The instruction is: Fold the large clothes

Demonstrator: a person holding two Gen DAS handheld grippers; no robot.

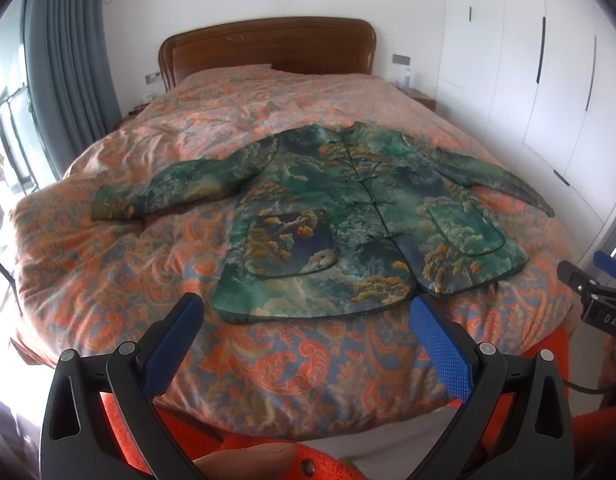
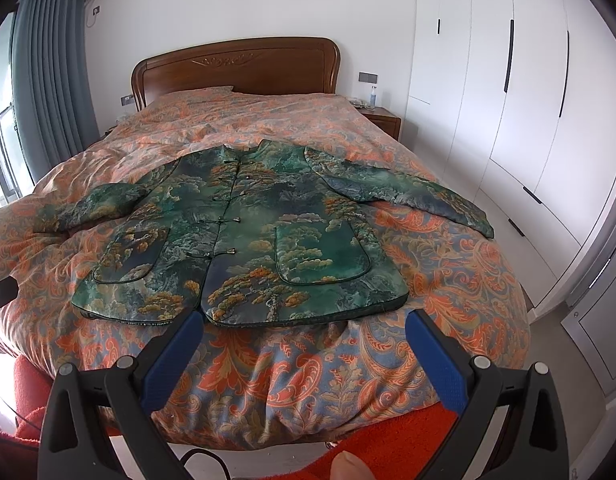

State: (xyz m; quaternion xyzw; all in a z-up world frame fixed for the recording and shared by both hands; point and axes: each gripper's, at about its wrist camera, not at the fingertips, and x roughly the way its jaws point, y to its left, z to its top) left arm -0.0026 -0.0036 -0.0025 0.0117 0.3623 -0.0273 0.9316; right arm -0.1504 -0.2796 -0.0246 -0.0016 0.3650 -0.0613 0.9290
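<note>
Jaws of both the left gripper point(image 1: 307, 312) and the right gripper point(image 2: 303, 328) stand spread wide and grasp nothing, poised short of the hem of the green jacket point(image 1: 348, 216). It lies flat just beyond them, front up, buttoned, both sleeves stretched outward on the bed point(image 1: 107, 280). By my judgement no fold is made yet; sleeves and body all remain to be done.

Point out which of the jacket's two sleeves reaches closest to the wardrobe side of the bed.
The sleeve stretched toward the white wardrobe, on the right in both views. Its cuff nearly reaches the bed's edge there; the other sleeve points toward the curtain side.
</note>
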